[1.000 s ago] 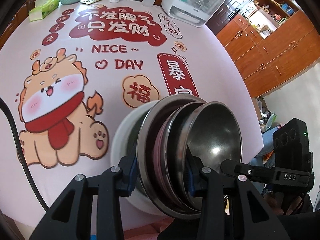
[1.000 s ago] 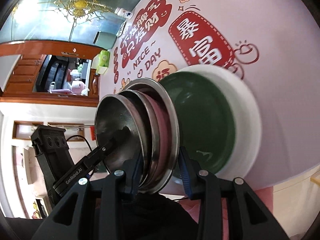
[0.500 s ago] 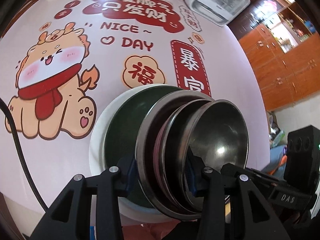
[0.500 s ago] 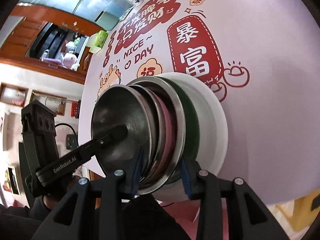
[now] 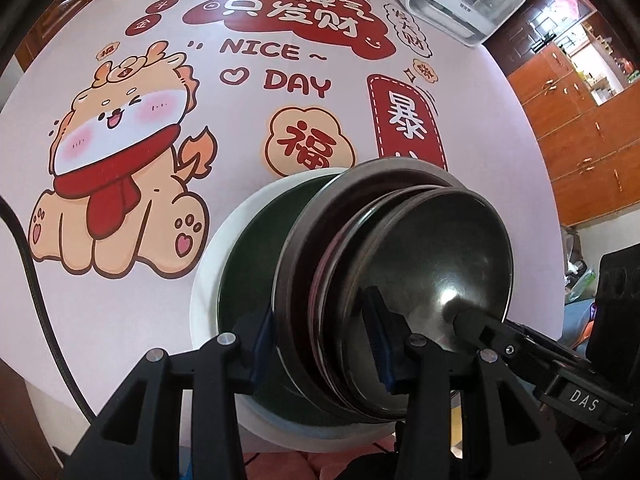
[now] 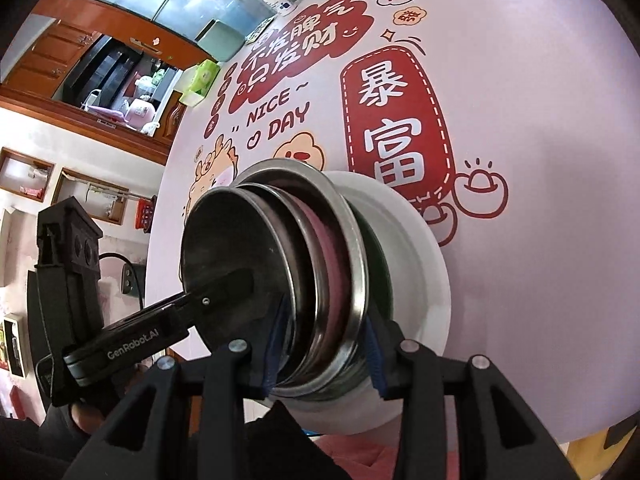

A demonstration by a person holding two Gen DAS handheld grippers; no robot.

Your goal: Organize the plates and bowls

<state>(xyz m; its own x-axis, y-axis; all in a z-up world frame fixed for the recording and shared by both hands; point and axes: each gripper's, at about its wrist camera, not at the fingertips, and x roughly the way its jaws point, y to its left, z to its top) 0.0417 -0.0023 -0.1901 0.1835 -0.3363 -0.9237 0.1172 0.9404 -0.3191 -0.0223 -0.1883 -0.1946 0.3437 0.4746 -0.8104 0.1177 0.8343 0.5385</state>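
In the left wrist view, the left gripper (image 5: 320, 332) is clenched on the rim of a stack of steel bowls (image 5: 400, 272), with one pad outside the largest bowl and one inside the smallest. The stack is held tilted over a green plate (image 5: 256, 264), which lies in a white plate (image 5: 208, 280) near the edge of the table (image 5: 120, 320). It cannot be told whether the stack touches the green plate.

In the right wrist view, the right gripper (image 6: 324, 344) is closed on the opposite rim of the same stack. A pink piece (image 6: 328, 248) is seen between the steel bowls.

The gathering seems nearly finished. Only setting down and releasing are judged to be left. The number of pieces is hard to count, and the bottom of the stack is hidden.
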